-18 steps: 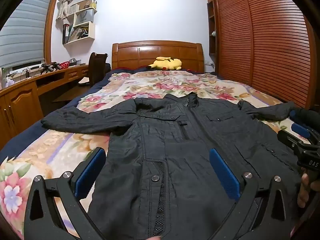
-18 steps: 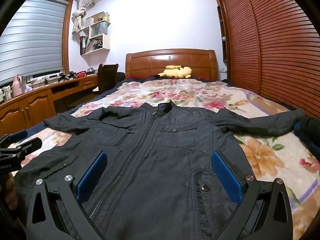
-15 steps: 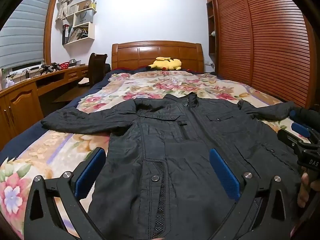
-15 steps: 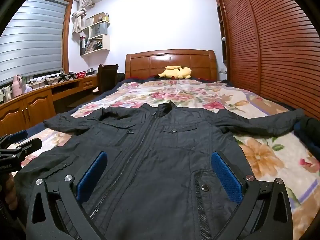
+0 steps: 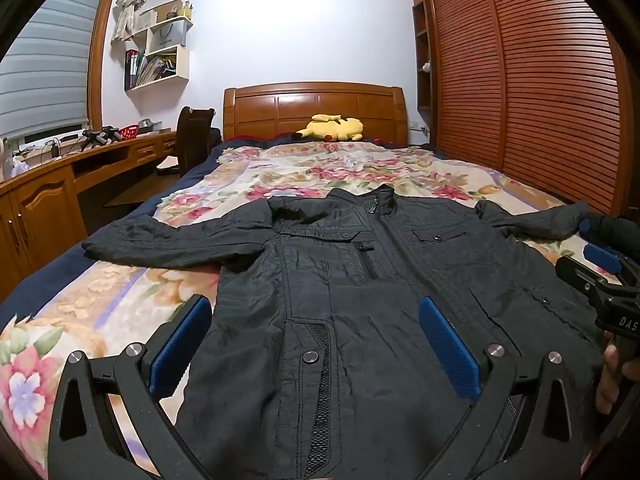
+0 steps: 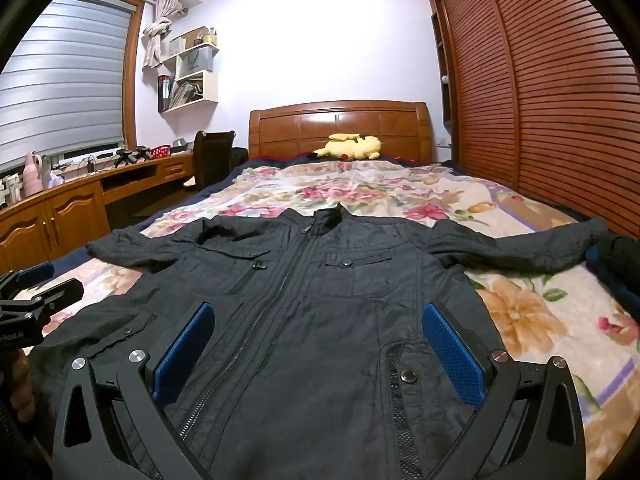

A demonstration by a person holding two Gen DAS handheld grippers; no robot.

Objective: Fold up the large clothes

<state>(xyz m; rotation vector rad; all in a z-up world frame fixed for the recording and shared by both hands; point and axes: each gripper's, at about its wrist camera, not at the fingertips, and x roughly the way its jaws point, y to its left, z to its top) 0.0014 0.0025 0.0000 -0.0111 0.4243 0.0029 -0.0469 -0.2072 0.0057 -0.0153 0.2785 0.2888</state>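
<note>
A large black jacket (image 5: 360,300) lies front up on the flowered bed cover, zipped, collar toward the headboard, both sleeves spread out sideways. It also shows in the right wrist view (image 6: 320,300). My left gripper (image 5: 316,344) is open and empty, hovering over the jacket's lower left part. My right gripper (image 6: 316,348) is open and empty over the lower right part. Each gripper shows at the edge of the other's view: the right one in the left wrist view (image 5: 600,276), the left one in the right wrist view (image 6: 36,296).
The bed (image 5: 100,300) has a wooden headboard (image 5: 316,108) with a yellow plush toy (image 5: 334,128) on the pillows. A wooden desk (image 5: 60,184) and chair (image 5: 196,136) stand left. A slatted wardrobe (image 5: 540,80) runs along the right. Dark clothes (image 6: 616,268) lie at the bed's right edge.
</note>
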